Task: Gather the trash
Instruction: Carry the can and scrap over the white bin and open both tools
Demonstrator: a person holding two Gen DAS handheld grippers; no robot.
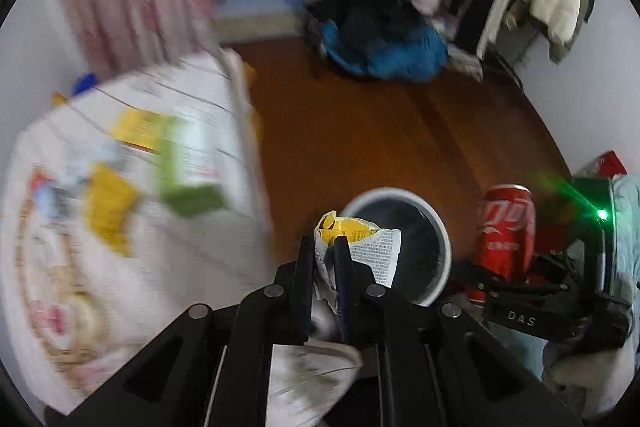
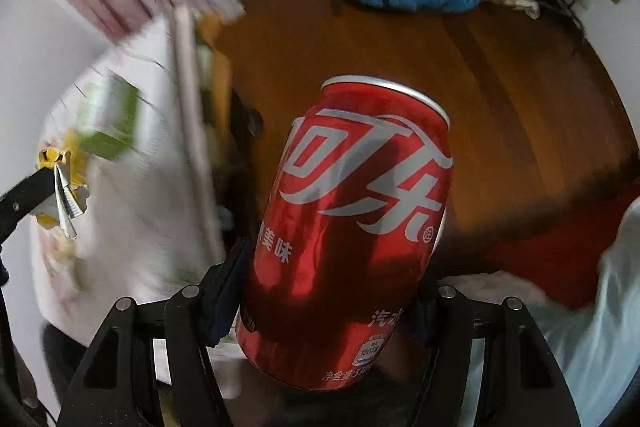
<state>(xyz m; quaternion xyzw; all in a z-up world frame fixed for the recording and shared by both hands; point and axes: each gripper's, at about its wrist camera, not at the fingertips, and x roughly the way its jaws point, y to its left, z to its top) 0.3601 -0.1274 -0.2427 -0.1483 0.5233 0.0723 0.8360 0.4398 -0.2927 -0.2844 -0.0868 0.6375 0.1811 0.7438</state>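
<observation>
Left wrist view. The left gripper [image 1: 325,263] is closed almost fully on a torn wrapper [image 1: 360,243], yellow at the top and printed white below, pinched near its crumpled lower end. The wrapper hangs above the near rim of the bin [image 1: 438,227], which stands on the wooden floor [image 1: 360,131] beside the bed [image 1: 120,227]. More litter, a green box [image 1: 188,167] among it, lies blurred on the bed. The red can [image 1: 506,227] appears to the right of the bin.

Right wrist view. The right gripper [image 2: 328,291] is opened to the can's width and clamps the can [image 2: 348,227] across its lower body, tilted, above the floor [image 2: 520,107]. The wrapper [image 2: 66,195] shows at far left.

Handling. The wrapper is probably light, limp and easily torn; a pinch on doubled folds suits it. The can is smooth, likely thin-walled and dentable; a mid-body grip with moderate force seems best.
</observation>
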